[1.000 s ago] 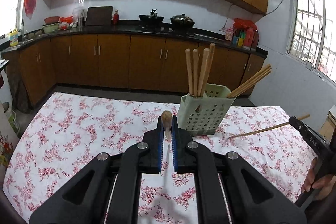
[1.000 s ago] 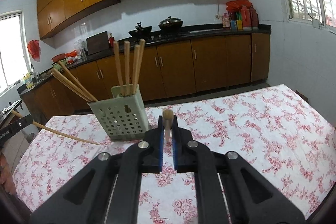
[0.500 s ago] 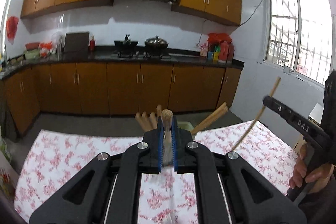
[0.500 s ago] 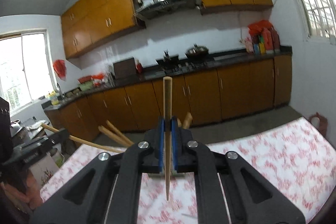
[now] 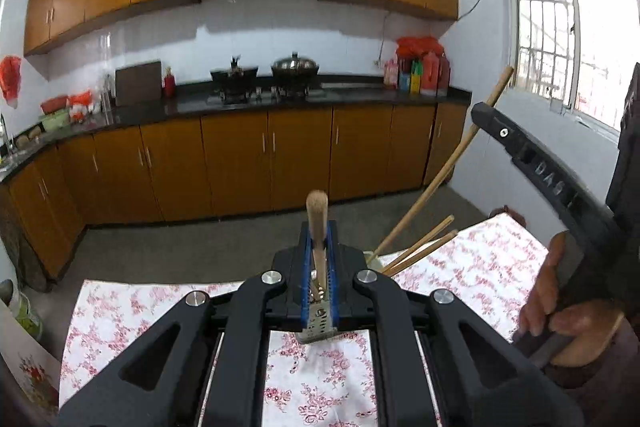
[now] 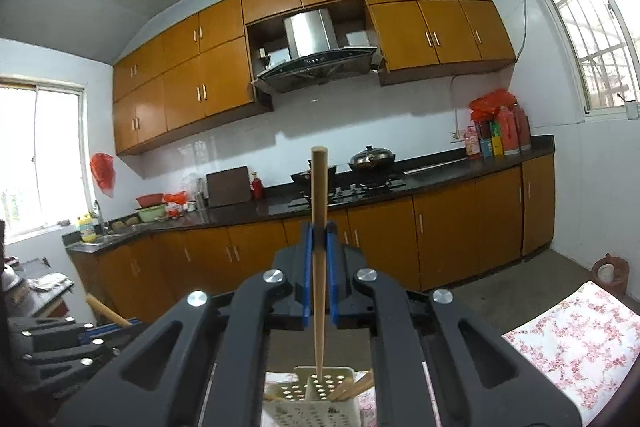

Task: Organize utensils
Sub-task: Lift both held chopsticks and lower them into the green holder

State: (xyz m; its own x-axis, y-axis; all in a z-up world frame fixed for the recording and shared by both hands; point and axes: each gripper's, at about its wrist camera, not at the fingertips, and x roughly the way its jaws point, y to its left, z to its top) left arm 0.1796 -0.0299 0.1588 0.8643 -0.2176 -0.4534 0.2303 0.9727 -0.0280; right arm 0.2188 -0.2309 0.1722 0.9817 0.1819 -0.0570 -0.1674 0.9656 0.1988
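Your left gripper [image 5: 319,251] is clamped on a chopstick [image 5: 317,223] above the perforated holder [image 5: 318,323] on the floral tablecloth [image 5: 472,267]. Your right gripper [image 6: 319,267] pinches another chopstick [image 6: 319,247], upright, its tip down over the holder's [image 6: 308,399] compartments, where more chopsticks [image 6: 356,387] lean.

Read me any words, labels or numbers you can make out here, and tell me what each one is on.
"DAS": raised letters on the right gripper, along its black finger; any further letters unclear.
Bottles on the counter: labels too small to read.
Nothing else legible.
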